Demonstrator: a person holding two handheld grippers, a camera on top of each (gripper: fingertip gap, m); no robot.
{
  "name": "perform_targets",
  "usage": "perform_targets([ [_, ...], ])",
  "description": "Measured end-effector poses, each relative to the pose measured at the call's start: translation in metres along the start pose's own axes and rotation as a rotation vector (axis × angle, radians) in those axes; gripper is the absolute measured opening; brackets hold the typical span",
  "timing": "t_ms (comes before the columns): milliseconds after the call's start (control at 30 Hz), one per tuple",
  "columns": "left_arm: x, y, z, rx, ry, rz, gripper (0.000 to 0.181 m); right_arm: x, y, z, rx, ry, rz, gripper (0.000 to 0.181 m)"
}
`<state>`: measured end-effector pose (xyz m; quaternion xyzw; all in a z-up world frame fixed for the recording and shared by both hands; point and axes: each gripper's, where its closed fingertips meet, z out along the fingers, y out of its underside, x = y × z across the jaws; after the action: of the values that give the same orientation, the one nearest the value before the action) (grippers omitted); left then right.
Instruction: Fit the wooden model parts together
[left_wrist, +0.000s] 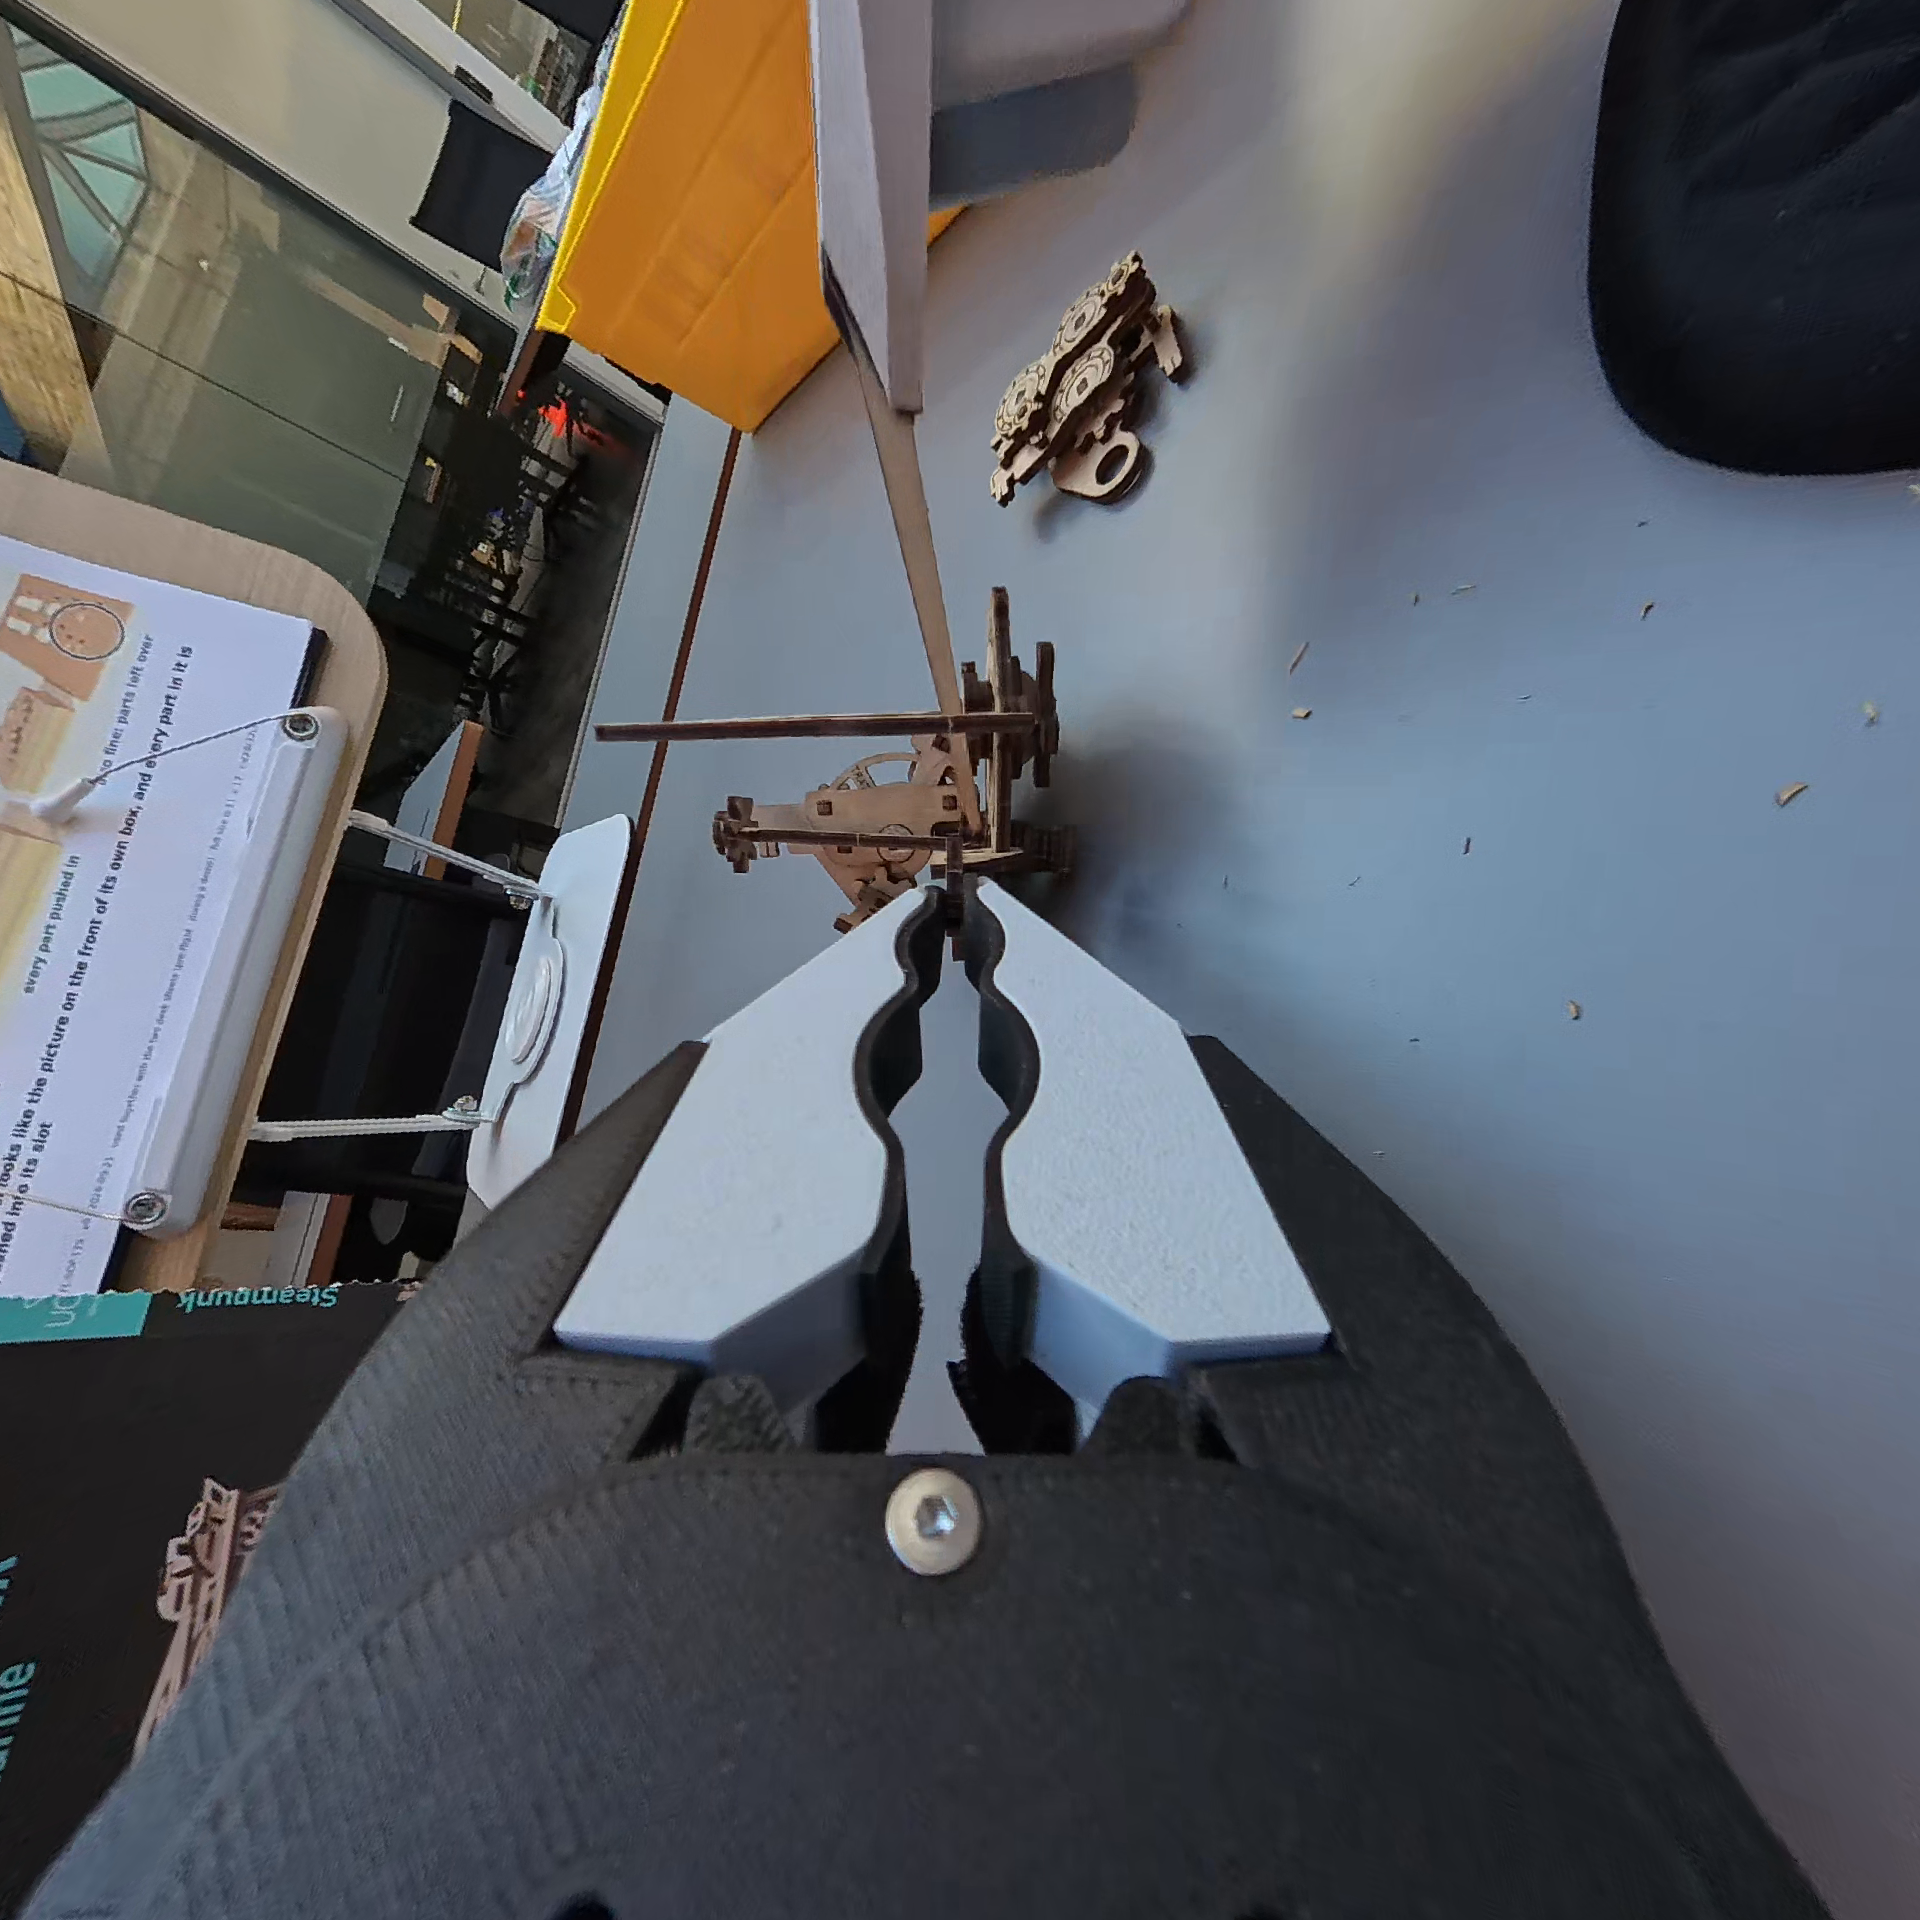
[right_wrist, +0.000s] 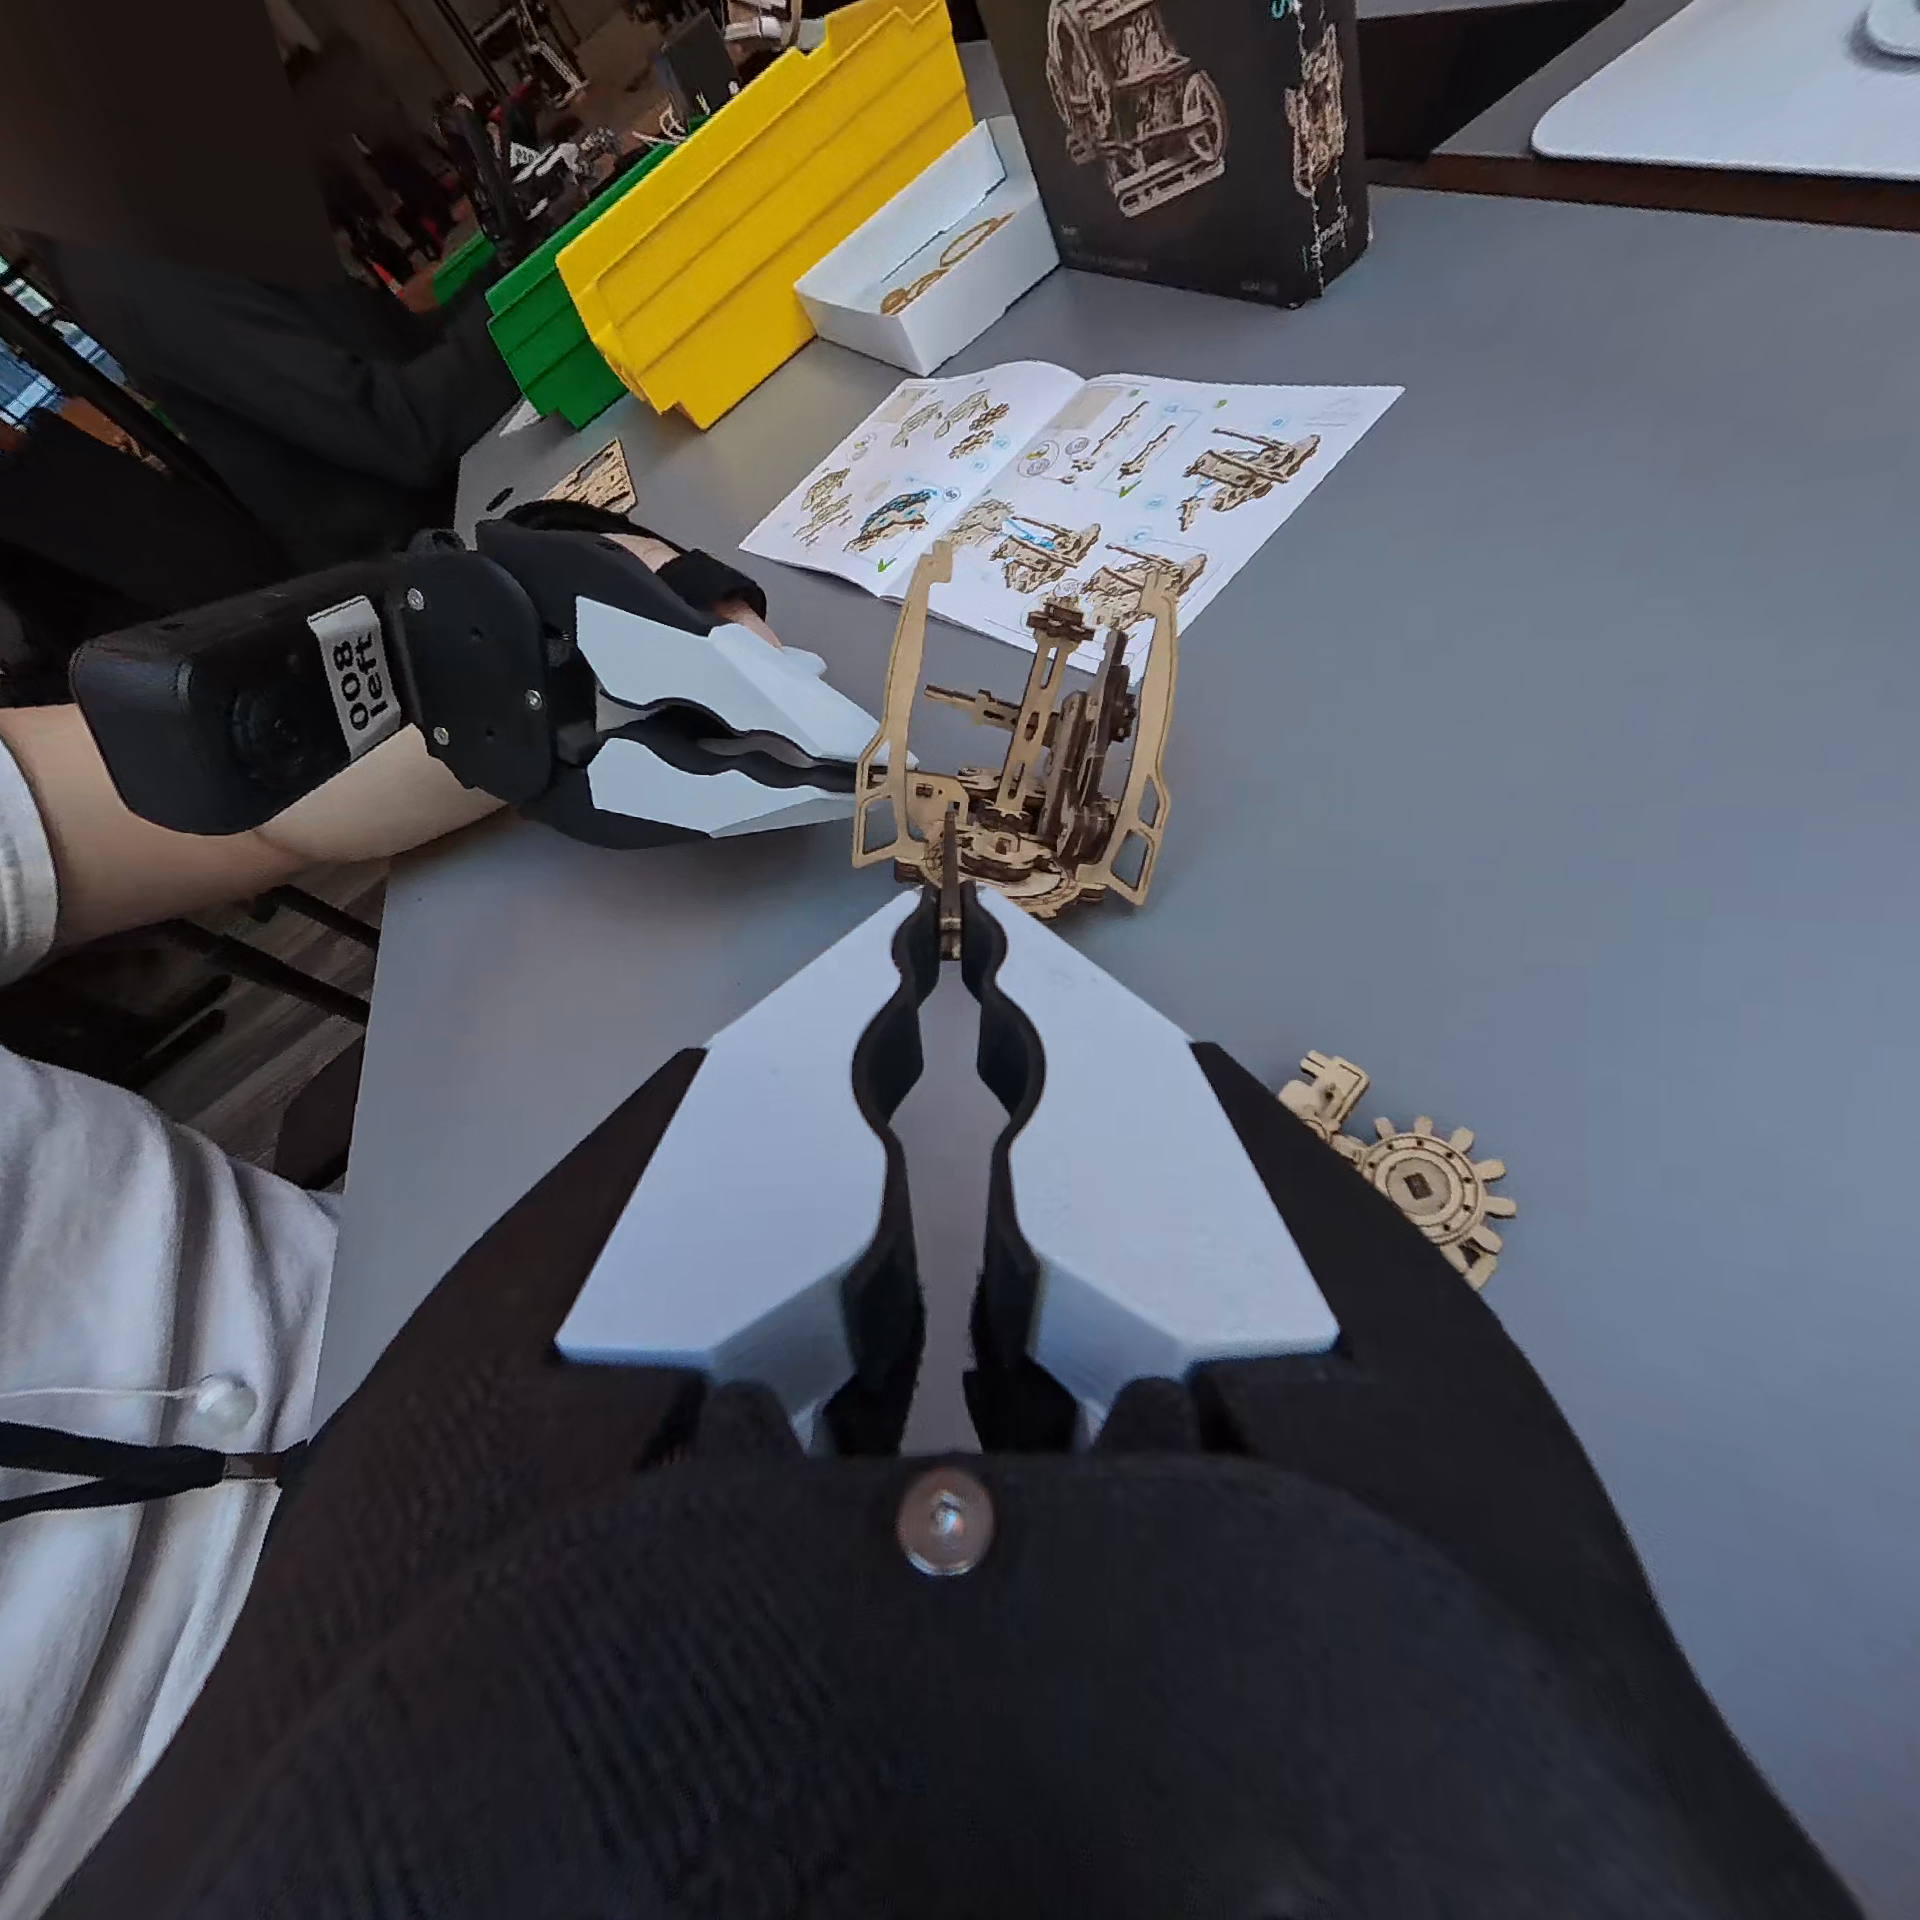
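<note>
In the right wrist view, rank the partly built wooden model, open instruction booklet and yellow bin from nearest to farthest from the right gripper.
1. Partly built wooden model, just ahead of the right gripper.
2. Instruction booklet, behind the model.
3. Yellow bin, far back, left.

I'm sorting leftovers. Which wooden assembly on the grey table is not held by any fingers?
The flat gear-toothed wooden cluster lying loose at the right. The upright wooden frame model is gripped by the left gripper and right gripper.
</note>
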<state>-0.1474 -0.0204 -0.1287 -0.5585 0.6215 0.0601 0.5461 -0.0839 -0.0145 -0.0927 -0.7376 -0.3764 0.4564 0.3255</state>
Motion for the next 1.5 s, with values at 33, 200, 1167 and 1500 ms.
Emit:
perform_targets([
  [33, 0.0, 0.0, 0.0, 0.004, -0.001, -0.013, 0.001, 0.0, 0.001, 0.002, -0.005, -0.007, 0.006, 0.002],
  [200, 0.0, 0.001, -0.001, 0.016, -0.006, -0.038, 0.001, 0.004, -0.001, 0.007, 0.002, -0.01, 0.027, 0.002],
  [1167, 0.014, -0.003, 0.001, 0.057, 0.056, -0.094, 0.023, -0.001, 0.017, 0.024, -0.077, -0.056, 0.03, 0.002],
  [1500, 0.009, -0.003, -0.001, 0.081, -0.022, 0.033, 0.013, 0.0, 0.018, 0.025, -0.071, -0.067, 0.051, 0.002],
])
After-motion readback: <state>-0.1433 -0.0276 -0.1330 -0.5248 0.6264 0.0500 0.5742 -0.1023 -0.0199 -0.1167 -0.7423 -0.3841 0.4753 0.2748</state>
